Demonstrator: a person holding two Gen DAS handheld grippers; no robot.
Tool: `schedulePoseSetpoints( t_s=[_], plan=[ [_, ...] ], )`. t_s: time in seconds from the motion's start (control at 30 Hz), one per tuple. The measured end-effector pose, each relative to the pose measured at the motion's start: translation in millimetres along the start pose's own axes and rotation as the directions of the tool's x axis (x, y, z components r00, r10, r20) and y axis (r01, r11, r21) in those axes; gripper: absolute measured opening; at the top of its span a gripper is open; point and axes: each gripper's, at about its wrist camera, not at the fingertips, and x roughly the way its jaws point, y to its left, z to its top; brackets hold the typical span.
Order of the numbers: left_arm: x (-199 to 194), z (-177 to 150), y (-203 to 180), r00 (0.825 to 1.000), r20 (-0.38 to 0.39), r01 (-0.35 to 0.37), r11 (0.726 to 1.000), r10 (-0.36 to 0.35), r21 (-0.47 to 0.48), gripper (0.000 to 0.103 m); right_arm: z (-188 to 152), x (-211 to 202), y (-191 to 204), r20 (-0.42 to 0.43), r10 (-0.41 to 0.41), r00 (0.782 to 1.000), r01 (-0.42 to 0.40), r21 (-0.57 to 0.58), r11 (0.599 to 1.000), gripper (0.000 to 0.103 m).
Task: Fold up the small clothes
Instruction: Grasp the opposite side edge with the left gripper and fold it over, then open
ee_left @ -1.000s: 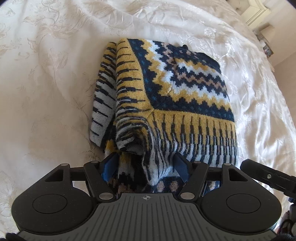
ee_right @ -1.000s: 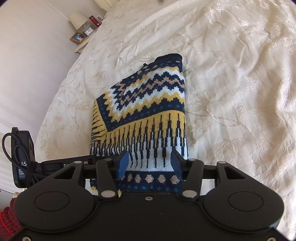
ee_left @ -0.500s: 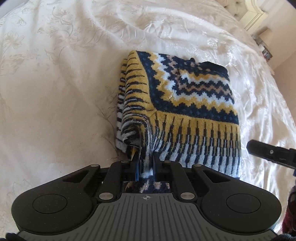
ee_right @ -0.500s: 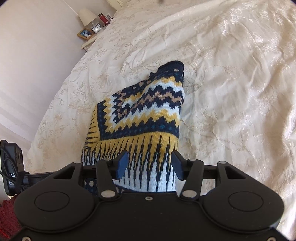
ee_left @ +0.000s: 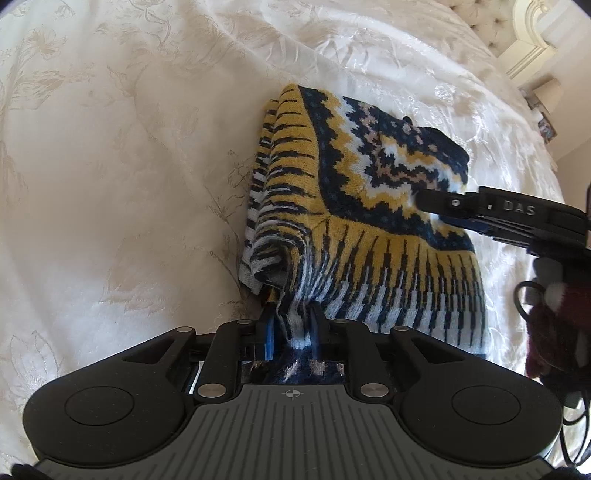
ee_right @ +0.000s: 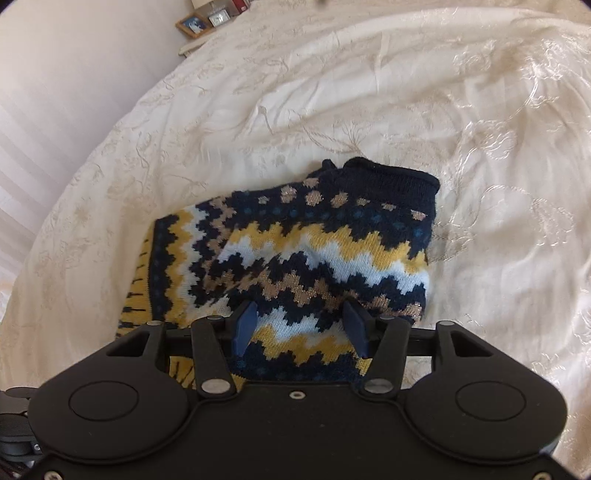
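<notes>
Cream bedspread [ee_left: 129, 177] w/ a raised floral pattern covers the bed and fills both views; it is rumpled around the sweater. Beyond the bed, far from the sweater, a pale wall and a small shelf w/ a framed photo [ee_right: 192, 24] show in the right wrist view.

On the bedspread, roughly mid-bed, lies the folded sweater [ee_left: 369, 206]: knit, navy, mustard, white and tan zigzags, w/ a striped band along its near edge and a dark rolled collar [ee_right: 391, 177] at its far end.

Left gripper [ee_left: 291, 325] sits at the sweater's near left corner; its fingers [ee_left: 269, 332] are nearly closed, pinching a bunched bit of the striped hem, and the fabric puckers and lifts toward them.

Right gripper [ee_right: 299, 325] is over the sweater's zigzag part, fingers [ee_right: 243, 325] spread wide, nothing between them but knit below; contact w/ the fabric can't be told. In the left wrist view its black body [ee_left: 491, 210] reaches in over the sweater's right side.
</notes>
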Motion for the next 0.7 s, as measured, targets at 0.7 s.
schedulePoseSetpoints(
  t_s=[0.7],
  plan=[
    [-18,37,-60,0.973,0.218,-0.138,0.944,0.074,0.300,0.030,-33,-51,-10,0.085,-0.072,0.994,0.067,0.056,0.996,0.069]
  ],
)
